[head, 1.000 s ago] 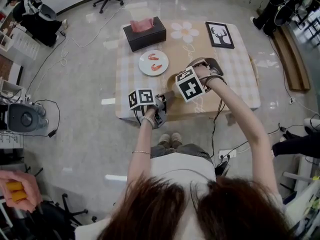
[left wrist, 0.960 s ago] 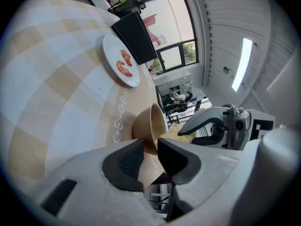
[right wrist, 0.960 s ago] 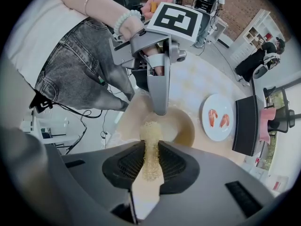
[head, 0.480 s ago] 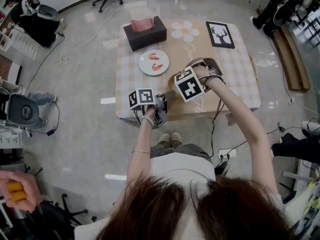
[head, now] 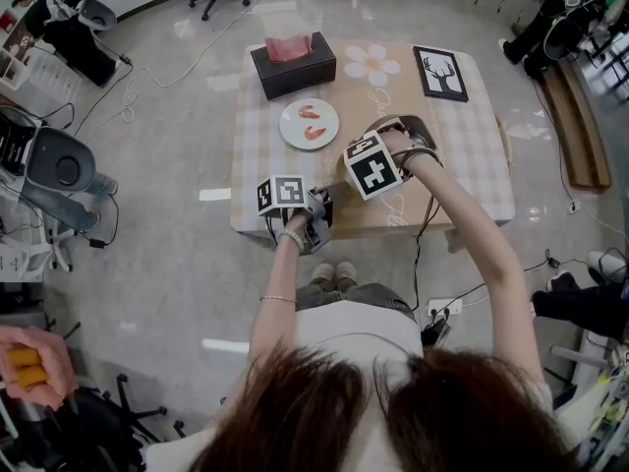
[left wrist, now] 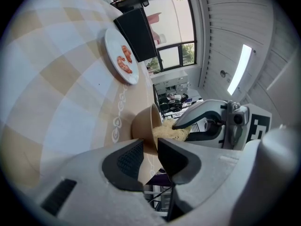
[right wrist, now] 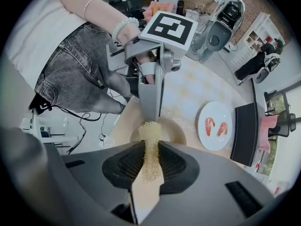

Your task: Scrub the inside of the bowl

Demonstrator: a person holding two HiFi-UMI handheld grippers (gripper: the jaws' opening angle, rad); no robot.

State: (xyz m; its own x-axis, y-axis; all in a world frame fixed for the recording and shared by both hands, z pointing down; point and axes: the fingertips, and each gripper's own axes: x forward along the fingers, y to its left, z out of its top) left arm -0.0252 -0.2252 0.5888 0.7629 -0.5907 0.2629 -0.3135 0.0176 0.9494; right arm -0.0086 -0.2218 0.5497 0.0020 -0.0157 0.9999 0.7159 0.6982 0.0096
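left hand-held gripper (left wrist: 151, 149) on bowl (left wrist: 141, 126) rim, right hand-held gripper (right wrist: 151, 166) holding scrubber (right wrist: 150, 134)

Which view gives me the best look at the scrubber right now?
Right gripper view: the pale mesh scrubber is pinched between the fingers, its end down in the tan bowl. The left gripper view shows only a tuft past the bowl's rim. In the head view the marker cube hides it.

Tan bowl (left wrist: 141, 125), pale-yellow mesh scrubber (right wrist: 150, 142)
Cloth (left wrist: 56, 79) beige-white checked; plate (right wrist: 214, 139) white, its bits (right wrist: 209, 124) seemingly pink; box (right wrist: 244, 131) black.
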